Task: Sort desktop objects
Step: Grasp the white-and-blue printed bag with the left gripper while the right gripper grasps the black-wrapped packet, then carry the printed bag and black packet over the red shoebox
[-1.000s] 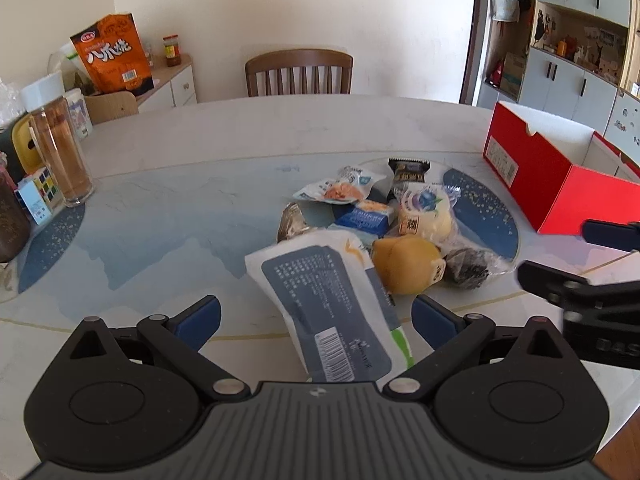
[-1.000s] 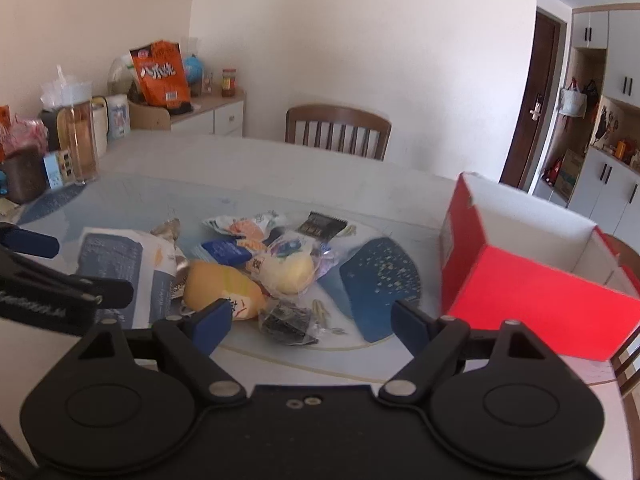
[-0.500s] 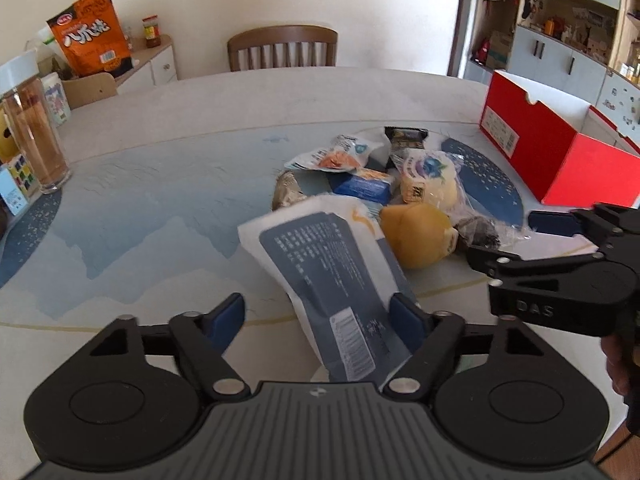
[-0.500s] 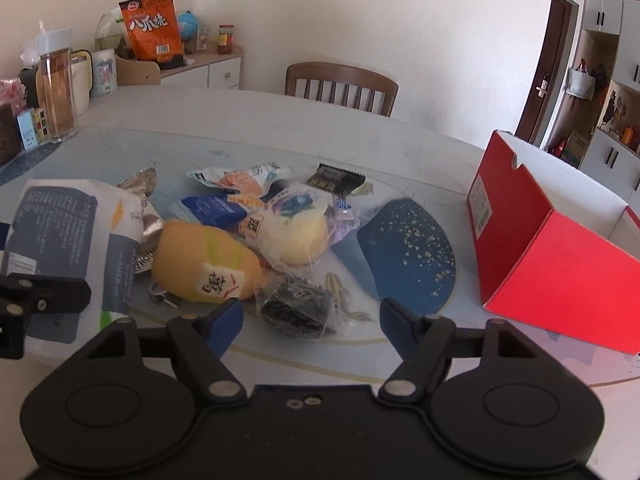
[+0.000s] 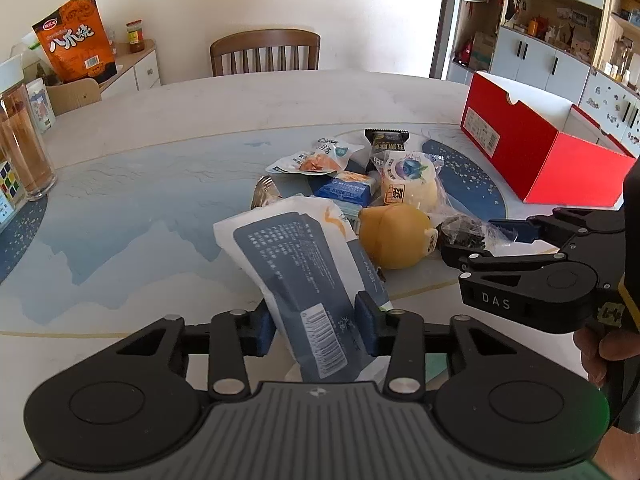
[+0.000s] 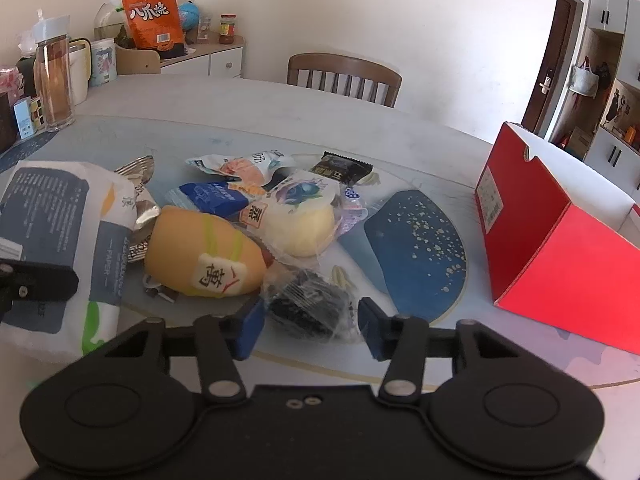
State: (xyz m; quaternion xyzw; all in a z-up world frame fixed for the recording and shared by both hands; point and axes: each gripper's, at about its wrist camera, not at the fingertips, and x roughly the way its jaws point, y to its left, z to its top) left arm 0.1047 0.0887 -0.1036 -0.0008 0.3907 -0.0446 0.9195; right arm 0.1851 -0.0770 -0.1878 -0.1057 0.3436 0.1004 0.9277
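Two grippers over marble table (image 5: 248, 112). Red box (image 5: 536, 148) open at 2 o'clock of the snack pile. White-and-blue tissue pack (image 5: 304, 272) at 7 o'clock of the pile, near end pinched in left gripper (image 5: 316, 320), jaws just closed onto it. Yellow plush (image 6: 204, 256) beside the pack. Right gripper (image 6: 310, 322), jaws just narrowing, blue pads flanking dark clear-wrapped packet (image 6: 308, 304); contact can't tell.

Both claws, the left claw (image 5: 316, 330) and right claw (image 6: 310, 326), are matte black with blue pads, silver pivot screws and round side discs; the right one bears white "DAS" lettering.
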